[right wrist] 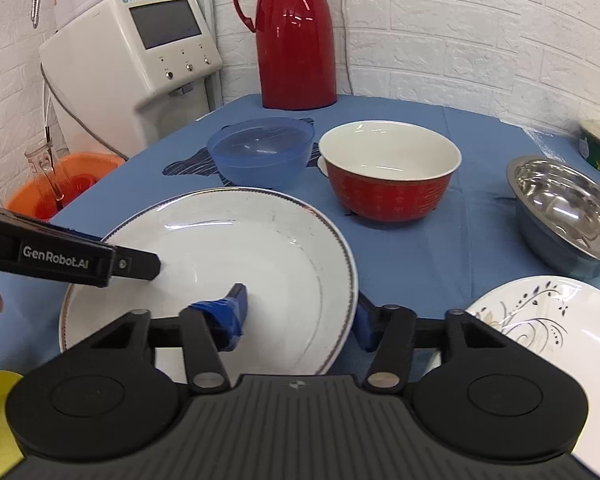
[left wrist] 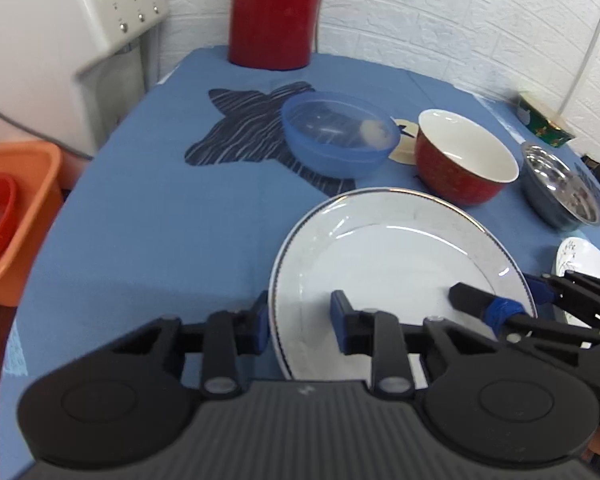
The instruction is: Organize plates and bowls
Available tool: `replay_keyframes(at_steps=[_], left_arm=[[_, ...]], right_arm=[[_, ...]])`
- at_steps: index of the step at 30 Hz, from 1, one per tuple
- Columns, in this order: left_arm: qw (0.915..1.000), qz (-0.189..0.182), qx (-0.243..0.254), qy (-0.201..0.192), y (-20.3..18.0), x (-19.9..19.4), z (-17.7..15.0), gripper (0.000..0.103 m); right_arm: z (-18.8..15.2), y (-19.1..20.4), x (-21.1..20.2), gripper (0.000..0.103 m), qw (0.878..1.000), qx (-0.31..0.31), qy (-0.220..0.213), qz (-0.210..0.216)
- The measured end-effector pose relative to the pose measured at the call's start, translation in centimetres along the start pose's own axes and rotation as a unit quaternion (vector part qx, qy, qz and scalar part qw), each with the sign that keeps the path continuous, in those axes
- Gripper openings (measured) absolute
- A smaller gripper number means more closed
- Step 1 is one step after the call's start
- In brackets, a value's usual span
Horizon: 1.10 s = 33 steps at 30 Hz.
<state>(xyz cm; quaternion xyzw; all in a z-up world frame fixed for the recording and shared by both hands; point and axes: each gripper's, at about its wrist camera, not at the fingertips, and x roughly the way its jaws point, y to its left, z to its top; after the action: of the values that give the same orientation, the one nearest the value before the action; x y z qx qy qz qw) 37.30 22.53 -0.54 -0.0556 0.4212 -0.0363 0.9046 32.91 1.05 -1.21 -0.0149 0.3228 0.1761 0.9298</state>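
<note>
The white deep plate (left wrist: 400, 264) sits on the blue tabletop (left wrist: 148, 220) in front of the red bowl (left wrist: 466, 156). Left tongs (left wrist: 302, 322) straddle its left rim, right tongs (right wrist: 300, 316) its right rim, both partly open; whether the pads press, I cannot tell.

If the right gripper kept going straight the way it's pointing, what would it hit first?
Probably the red bowl: the right gripper straddles the white plate's rim, and the bowl stands just beyond, though depth is uncertain.
</note>
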Motion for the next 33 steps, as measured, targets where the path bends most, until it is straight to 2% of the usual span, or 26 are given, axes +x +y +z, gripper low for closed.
replay_keyframes(at_steps=[1, 2, 4, 11, 17, 21, 26, 33], left_arm=[[1.0, 0.003, 0.0, 0.0, -0.1, 0.0, 0.0, 0.028], [1.0, -0.003, -0.007, 0.004, -0.1, -0.1, 0.0, 0.02], [0.9997, -0.01, -0.018, 0.01, 0.0, -0.5, 0.0, 0.014], [0.9998, -0.006, -0.016, 0.001, 0.5, -2.8, -0.1, 0.014], [0.9999, -0.001, -0.014, -0.01, 0.5, -6.8, -1.8, 0.014], [0.9997, 0.006, -0.013, -0.021, 0.6, -10.2, -4.4, 0.014], [0.9996, 0.017, -0.014, -0.017, 0.8, -13.3, -9.6, 0.014], [0.9995, 0.016, -0.029, -0.003, 2.1, -14.3, -14.9, 0.014]], right_arm=[[0.0, -0.2, 0.0, 0.023, 1.0, 0.003, 0.0, 0.003], [0.0, -0.2, 0.0, 0.022, 1.0, 0.006, 0.001, 0.002], [0.1, 0.0, -0.1, 0.023, 1.0, 0.017, -0.001, 0.0], [-0.2, 0.8, -1.8, 0.023, 0.999, 0.041, -0.013, 0.024], [-0.6, 2.2, -4.8, 0.024, 0.998, 0.044, -0.023, 0.027], [-2.5, 3.9, -7.8, 0.025, 0.998, 0.04, -0.031, 0.034], [-5.8, 5.7, -10.6, 0.027, 0.997, 0.058, -0.033, 0.046], [-9.3, 7.9, -11.8, 0.029, 0.997, 0.054, -0.023, 0.045]])
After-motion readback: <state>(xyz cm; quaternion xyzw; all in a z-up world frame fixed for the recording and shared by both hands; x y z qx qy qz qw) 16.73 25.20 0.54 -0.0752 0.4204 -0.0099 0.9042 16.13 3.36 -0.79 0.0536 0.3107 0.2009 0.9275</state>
